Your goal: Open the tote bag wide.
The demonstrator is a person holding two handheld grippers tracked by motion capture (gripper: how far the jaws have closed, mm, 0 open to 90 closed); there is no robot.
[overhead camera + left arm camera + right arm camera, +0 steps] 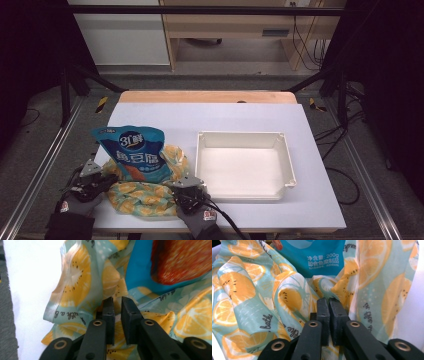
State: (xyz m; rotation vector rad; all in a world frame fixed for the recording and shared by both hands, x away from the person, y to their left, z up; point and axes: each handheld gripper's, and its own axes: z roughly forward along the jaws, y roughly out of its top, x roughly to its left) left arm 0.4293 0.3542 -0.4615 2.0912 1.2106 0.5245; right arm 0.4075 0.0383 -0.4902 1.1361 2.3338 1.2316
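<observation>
Left of the white rectangular plastic tray (245, 165), on the lemon-print teal plastic bag (145, 192): blue snack packet (134, 152), half inside, top upright and clear of the mouth. Left gripper (117, 305) nearly closed on a bag fold; right gripper (329, 305) pressed together on its rim. Bagging seemingly midway; tray empty.

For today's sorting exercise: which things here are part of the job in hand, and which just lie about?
In the job:
lemon-print bag
blue snack packet
left tool, pinching the bag
right tool, pinching the bag

Lying about:
white tray, with nothing in it
table
</observation>
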